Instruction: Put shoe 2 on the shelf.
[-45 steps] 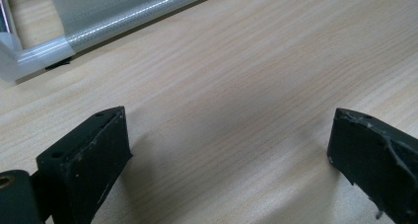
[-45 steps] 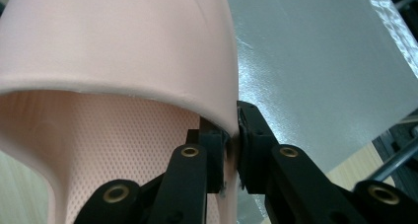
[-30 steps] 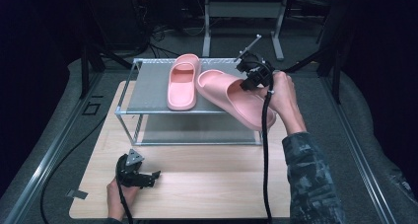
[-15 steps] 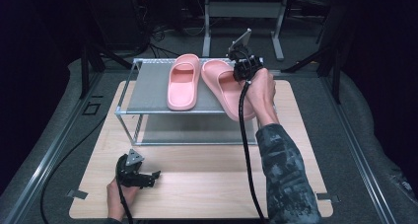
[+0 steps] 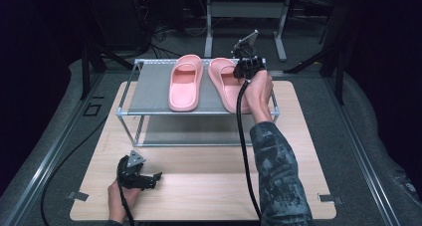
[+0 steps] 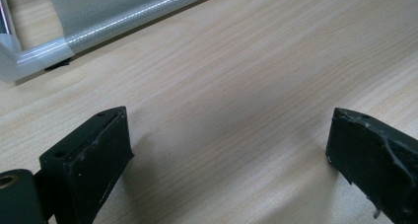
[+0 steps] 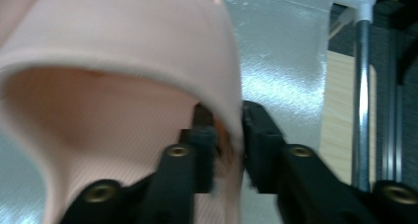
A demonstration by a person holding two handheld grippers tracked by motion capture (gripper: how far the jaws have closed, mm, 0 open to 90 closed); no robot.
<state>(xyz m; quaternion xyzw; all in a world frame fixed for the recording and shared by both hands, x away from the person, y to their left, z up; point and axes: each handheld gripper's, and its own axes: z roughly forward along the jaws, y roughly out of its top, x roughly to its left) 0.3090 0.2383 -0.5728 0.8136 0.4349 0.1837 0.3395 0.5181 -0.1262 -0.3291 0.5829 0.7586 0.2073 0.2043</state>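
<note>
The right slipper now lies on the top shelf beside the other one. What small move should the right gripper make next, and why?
Probably finish opening and draw back. The right gripper has just been opening, yet its fingers flank the strap of the right slipper, which lies flat on the rack beside the left slipper.

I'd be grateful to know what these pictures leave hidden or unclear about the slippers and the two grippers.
- High view: right gripper jaws hidden behind its body and the hand.
- Right gripper view: right slipper blurred and cut off; whether the pads still press its strap is unclear.
- High view: lower shelf partly hidden under the rack's top shelf.
</note>
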